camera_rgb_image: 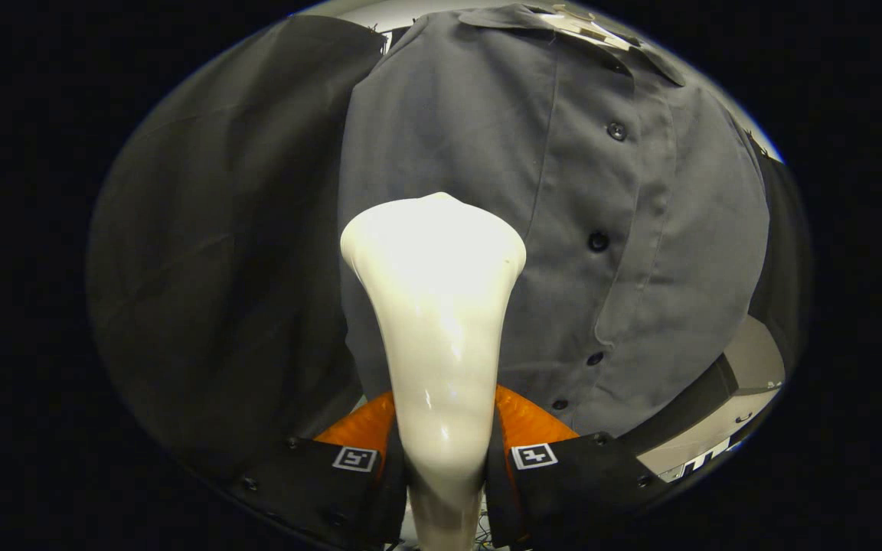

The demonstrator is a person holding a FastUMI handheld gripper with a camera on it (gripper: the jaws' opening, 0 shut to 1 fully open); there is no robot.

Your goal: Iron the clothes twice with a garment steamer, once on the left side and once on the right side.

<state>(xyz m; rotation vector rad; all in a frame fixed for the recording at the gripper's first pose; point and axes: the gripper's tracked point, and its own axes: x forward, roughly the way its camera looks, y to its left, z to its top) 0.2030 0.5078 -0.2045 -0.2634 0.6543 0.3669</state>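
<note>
A grey button-up shirt (640, 229) hangs upright just ahead, its button placket running down to the right of the steamer. My gripper (445, 451) is shut on the neck of a white garment steamer (437, 306). The steamer's wide head points forward at the shirt's left half, about mid-height. Whether the head touches the cloth cannot be told. The shirt's collar (563, 19) sits at the top, with a light hanger part showing in it.
Black cloth (219, 268) hangs to the left of the shirt and behind it. A light floor or table surface (747, 398) shows below the shirt's right hem.
</note>
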